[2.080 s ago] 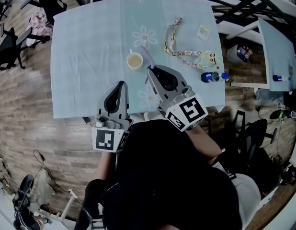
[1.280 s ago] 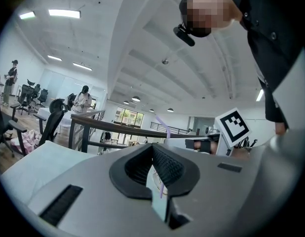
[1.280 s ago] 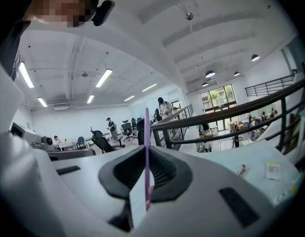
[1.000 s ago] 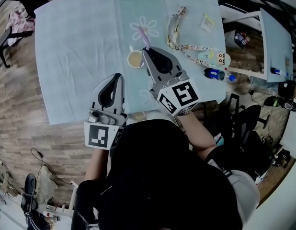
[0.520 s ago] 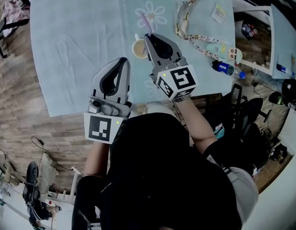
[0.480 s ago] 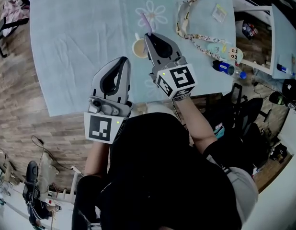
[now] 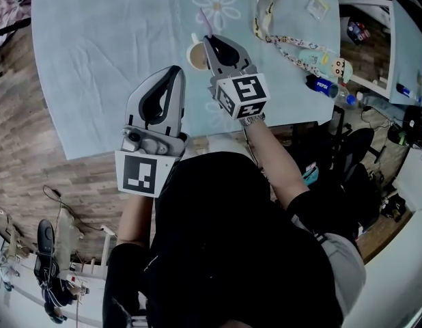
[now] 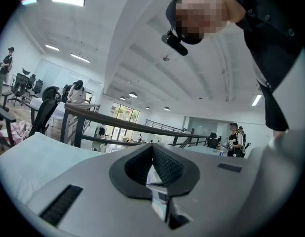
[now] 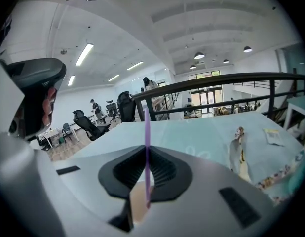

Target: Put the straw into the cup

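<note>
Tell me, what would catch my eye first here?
A thin purple straw stands upright, pinched in the right claw, its lower end at a cup of pale drink on the light blue table. The left claw hangs shut and empty nearer the person. A patterned lanyard lies further right.

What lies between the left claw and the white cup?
Only bare pale blue tablecloth separates the left claw from the white cup of beige drink, as the head view shows.
</note>
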Tool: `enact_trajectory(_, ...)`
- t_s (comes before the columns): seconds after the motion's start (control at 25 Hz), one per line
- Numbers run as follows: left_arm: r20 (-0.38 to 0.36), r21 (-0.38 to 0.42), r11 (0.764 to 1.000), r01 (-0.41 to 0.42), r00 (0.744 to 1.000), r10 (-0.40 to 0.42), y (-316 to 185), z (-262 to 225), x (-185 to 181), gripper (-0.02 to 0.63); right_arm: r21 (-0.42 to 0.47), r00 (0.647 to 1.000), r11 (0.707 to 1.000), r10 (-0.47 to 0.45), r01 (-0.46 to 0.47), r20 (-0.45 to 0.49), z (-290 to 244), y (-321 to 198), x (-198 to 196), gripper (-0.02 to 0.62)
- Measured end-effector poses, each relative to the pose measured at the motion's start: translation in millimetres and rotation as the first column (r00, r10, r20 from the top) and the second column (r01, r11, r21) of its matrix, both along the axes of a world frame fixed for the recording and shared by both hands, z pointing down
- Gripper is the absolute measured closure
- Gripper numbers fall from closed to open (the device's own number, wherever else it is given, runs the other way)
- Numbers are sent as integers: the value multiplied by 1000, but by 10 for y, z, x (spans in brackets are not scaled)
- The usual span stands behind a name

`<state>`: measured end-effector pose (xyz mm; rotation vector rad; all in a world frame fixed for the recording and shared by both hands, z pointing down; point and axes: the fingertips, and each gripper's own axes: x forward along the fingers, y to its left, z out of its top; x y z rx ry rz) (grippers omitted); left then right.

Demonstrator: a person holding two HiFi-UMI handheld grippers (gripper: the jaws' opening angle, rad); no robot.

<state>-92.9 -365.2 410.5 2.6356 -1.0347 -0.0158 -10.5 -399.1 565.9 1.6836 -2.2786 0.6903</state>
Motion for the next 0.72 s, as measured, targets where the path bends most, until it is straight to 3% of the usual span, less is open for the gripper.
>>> enact_trajectory(0.72,2,-21,999,24,1000,-24,20,84,-89,592,-53,998,998,-19,16,-59,281,-28,-118,565)
